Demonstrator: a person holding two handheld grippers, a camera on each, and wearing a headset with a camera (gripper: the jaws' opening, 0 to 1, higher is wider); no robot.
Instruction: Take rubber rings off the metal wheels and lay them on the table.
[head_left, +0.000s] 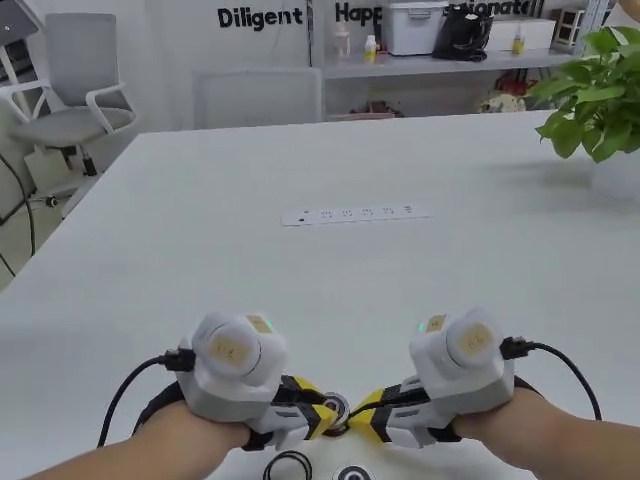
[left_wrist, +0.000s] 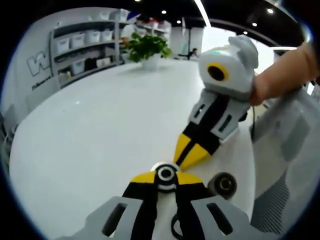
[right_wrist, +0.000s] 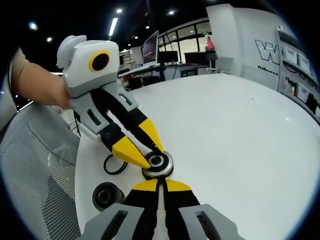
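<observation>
Two grippers meet at one metal wheel (right_wrist: 158, 162) near the front edge of the white table (head_left: 330, 270). Left gripper (left_wrist: 166, 182): jaws closed on the wheel, steadying it. Right gripper (right_wrist: 160, 184): jaws drawn together, tips against the rim; whether they pinch rubber cannot be told. One rubber ring (right_wrist: 114, 165) lies loose just beside; a second wheel (right_wrist: 107, 196), tyre on, sits nearby. Step in hand, probably: stripping this wheel's ring. Next: nip the rubber firmly and peel outward against the left hold.
</observation>
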